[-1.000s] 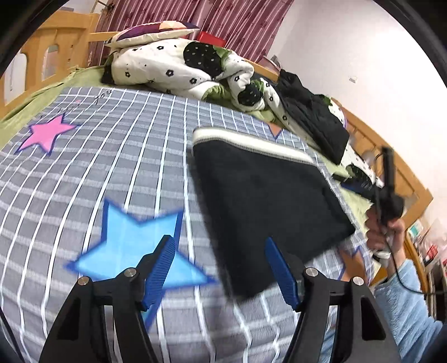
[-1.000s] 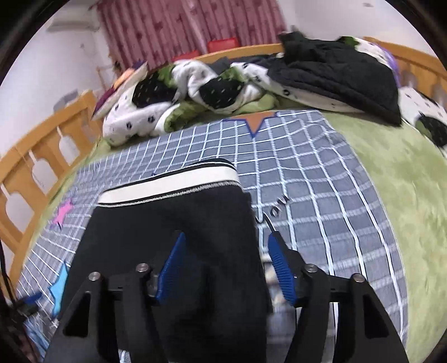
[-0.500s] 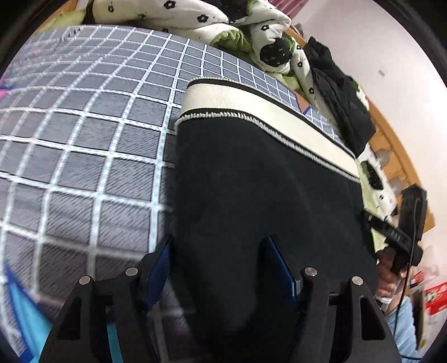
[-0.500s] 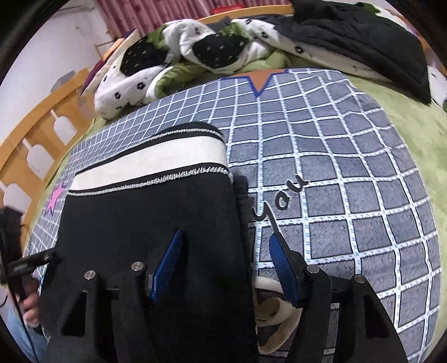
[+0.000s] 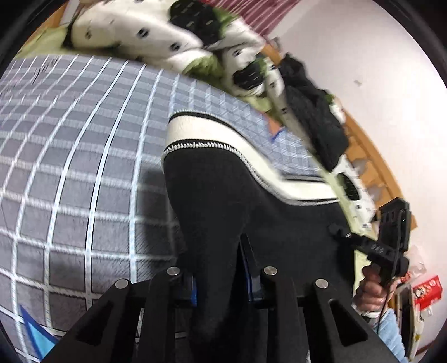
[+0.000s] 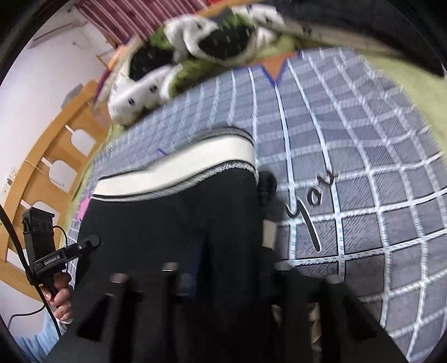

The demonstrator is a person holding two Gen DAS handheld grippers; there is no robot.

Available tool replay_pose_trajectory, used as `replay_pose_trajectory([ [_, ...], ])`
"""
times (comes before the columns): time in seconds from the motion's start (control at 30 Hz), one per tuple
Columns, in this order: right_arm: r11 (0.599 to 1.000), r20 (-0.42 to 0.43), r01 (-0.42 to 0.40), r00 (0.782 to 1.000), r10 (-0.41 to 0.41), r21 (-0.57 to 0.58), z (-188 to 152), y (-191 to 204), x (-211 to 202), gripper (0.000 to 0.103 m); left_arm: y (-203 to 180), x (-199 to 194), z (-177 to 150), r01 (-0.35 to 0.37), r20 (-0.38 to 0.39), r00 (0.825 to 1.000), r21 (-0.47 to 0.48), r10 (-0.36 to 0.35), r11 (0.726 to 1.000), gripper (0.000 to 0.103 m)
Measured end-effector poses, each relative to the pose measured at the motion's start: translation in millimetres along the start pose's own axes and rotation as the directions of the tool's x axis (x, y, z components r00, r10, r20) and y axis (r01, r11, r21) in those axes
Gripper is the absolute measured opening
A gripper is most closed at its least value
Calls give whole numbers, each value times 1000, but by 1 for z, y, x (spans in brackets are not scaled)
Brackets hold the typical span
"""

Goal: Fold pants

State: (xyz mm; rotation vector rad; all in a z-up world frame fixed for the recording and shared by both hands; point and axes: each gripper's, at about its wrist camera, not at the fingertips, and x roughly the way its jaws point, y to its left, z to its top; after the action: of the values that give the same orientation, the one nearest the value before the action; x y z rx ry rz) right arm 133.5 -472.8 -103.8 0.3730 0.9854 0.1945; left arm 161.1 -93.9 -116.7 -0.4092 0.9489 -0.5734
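Nearest the left wrist camera, the left gripper (image 5: 220, 268) has its two fingers drawn close together on a bunched ridge of the black pants (image 5: 240, 201), pinching the near edge of the cloth, which rises in a peak between them. In the right wrist view, blurred by motion, the right gripper (image 6: 220, 273) sits over the near edge of the same garment with its fingers pulled in around dark cloth; it appears to be clamped on the pants, though the blur hides the fingertips themselves. The pants lie folded on the grey checked blanket (image 5: 83, 167), their black body running away from both grippers toward the cream waistband (image 5: 212, 131) edged with black lines at the far end. The fabric looks lifted at the near edge, with a shadow on the blanket beside it. To the right of the pants in the right wrist view, the blanket carries black script lettering (image 6: 310, 206) and, farther off, an orange star point (image 6: 275, 65). Beyond the blanket, a rumpled white, black and green quilt (image 5: 156, 30) is heaped at the far side, a dark garment (image 5: 315, 117) beside it, with the wooden bed frame (image 6: 50, 156) and maroon curtains (image 6: 117, 16) behind.
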Motion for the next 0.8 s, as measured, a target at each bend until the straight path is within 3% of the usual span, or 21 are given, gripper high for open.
replay_pose_trajectory([
  [0.17,998,65,59,996,-59,1,-8,52,-25,20,5,-61,19,13,62,998,34,-15,999,21],
  [0.3,998,119,-58,991,57,-1,-18,105,-39,20,49,-125,31,-18,85,996,-17,19,1000,20],
  [0.37,991,116,-130,984,132,-21,-24,137,-28,20,76,-148,30,-86,76,993,-2,86,996,20],
  [0.47,983,62,-177,982,181,-56,-32,171,6,19,112,-145,21,-165,35,986,-3,165,986,21],
  [0.53,985,-9,-163,987,163,-52,-40,179,42,20,142,-124,6,-183,-21,983,-28,182,983,22],
  [0.57,991,-27,-121,992,119,-60,-44,180,62,22,151,-114,-1,-210,-19,978,-30,210,977,22],
  [0.63,994,-18,9,1000,-11,-111,-51,177,89,30,160,-104,-10,-257,-16,966,-11,257,966,32],
  [0.73,991,-16,22,1000,-24,-135,-50,178,86,36,161,-115,-8,-228,-3,974,-1,228,974,32],
  [0.8,973,4,112,994,-113,-201,-48,189,69,36,151,-134,0,-278,49,960,40,277,960,34],
])
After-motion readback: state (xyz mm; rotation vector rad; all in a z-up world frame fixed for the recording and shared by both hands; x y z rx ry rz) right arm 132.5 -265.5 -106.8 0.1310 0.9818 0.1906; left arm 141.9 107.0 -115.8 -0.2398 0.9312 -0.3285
